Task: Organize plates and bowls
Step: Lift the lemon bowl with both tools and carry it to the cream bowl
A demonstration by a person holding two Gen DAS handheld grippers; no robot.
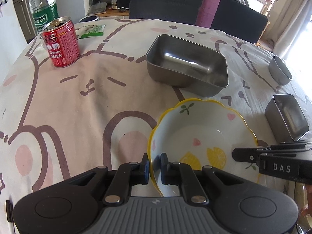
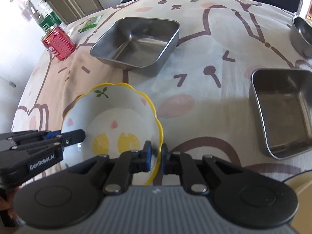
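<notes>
While straddling opposite sides of the yellow-rimmed bowl (image 1: 202, 136), left gripper (image 1: 155, 168) and right gripper (image 2: 156, 157) each clamped across its scalloped rim, one finger inside, one outside. Bowl on the cartoon tablecloth (image 1: 78, 97), directly ahead of both claws. Beyond it, large steel tray (image 1: 187, 62); farther right, small steel tray (image 2: 282, 111) and round steel bowl (image 2: 302, 33). Far left, red milk can (image 1: 61, 42).

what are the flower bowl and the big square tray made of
Flower bowl: looks like glazed ceramic, glossy white with painted lemons and a yellow scalloped rim. Big square tray: looks like stainless steel, with a brushed grey sheen and soft reflections inside. Both grippers are clamped on the bowl's rim.
</notes>
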